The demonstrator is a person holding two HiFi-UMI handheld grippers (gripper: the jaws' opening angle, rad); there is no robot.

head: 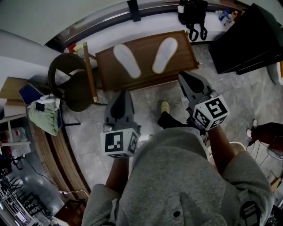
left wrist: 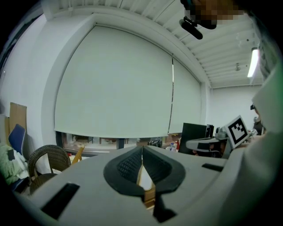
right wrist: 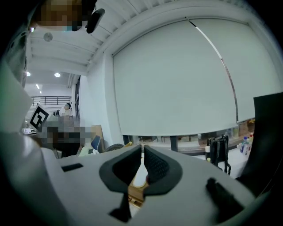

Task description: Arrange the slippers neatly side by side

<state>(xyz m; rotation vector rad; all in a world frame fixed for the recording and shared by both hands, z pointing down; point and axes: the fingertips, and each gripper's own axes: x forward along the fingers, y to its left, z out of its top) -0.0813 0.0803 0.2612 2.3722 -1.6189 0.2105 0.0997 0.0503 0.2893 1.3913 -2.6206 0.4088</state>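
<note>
Two white slippers lie soles up on a low wooden table in the head view. The left slipper and the right slipper point apart, splayed in a V, with a gap of bare wood between them. My left gripper hovers just in front of the table's near edge, shut and empty. My right gripper hangs at the table's near right corner, also shut with nothing held. In each gripper view the black pads meet at the tips: left gripper, right gripper.
A dark wicker chair stands left of the table, with green cloth on a shelf beyond it. A black bag hangs at the wall behind the table. A black cabinet fills the right. My yellow-shoed foot is on the floor.
</note>
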